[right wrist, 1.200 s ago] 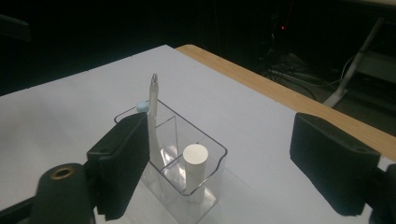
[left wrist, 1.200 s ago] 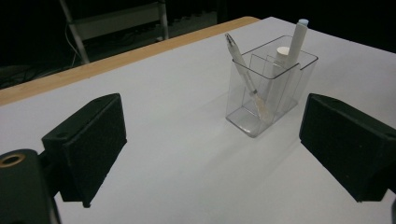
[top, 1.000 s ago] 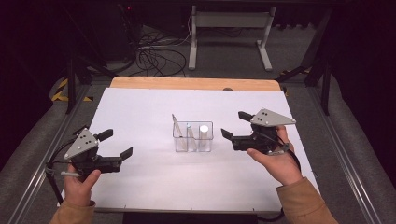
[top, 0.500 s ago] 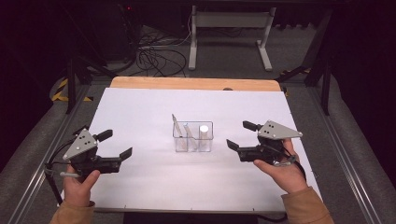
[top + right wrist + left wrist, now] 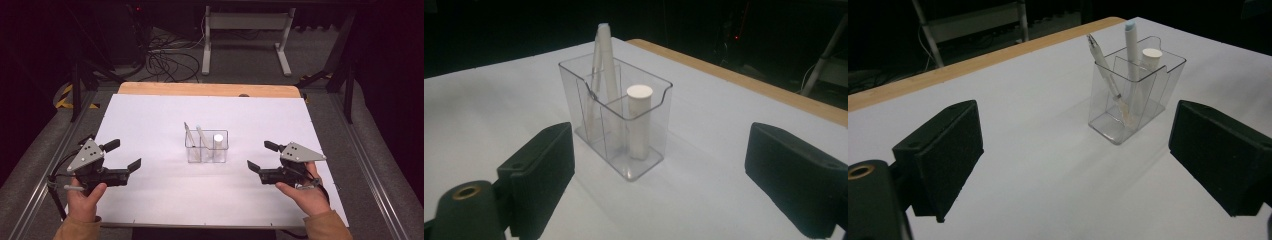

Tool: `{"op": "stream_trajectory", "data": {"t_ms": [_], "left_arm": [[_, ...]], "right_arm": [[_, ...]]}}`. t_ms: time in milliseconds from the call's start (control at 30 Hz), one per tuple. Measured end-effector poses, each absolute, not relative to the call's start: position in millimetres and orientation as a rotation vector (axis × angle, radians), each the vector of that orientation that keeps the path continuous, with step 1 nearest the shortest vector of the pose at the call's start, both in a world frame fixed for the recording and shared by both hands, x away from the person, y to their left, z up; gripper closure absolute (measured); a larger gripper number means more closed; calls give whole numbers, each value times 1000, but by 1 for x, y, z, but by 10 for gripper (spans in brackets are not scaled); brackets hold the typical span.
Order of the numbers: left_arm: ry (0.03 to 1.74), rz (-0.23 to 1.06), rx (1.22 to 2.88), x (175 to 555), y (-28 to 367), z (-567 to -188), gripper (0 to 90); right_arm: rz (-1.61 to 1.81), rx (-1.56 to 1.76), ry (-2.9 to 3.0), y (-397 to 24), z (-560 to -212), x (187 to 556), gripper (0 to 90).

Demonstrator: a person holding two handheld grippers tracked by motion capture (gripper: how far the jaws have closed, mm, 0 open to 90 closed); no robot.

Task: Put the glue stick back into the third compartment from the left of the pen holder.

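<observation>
The clear holder (image 5: 206, 146) stands mid-table (image 5: 150, 120), light and easily tipped — a careless nudge would topple it. The right gripper (image 5: 259, 157), jaws spread and just been opening with nothing between them, faces it; the left gripper (image 5: 123, 156) likewise gapes empty. Slim pens (image 5: 1105, 67) and the white cylinder (image 5: 640, 121) could slip from a glancing pinch

Clear plastic holder (image 5: 206, 146) upright near worktop (image 5: 150, 115) centre, divided in compartments. White cylinder (image 5: 218, 145) stands in right compartment. Two pens (image 5: 196, 140) lean in left compartments, tilted.
</observation>
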State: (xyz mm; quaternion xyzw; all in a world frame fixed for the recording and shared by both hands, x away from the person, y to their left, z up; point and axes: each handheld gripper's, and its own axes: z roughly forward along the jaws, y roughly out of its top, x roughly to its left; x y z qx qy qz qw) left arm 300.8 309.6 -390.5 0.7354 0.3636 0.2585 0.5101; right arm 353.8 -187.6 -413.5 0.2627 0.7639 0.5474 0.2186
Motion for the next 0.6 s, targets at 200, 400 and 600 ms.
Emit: {"op": "stream_trajectory", "data": {"t_ms": [200,400,600], "left_arm": [[875,624,1774,301,309,-391,80],[876,622,1775,300,310,-391,80],[873,622,1772,299,311,-391,78]], "right_arm": [[1522,761,2116,-196,-429,352,127],[1526,789,2118,-204,-444,350,127],[1519,827,2128,-207,-459,349,127]]}}
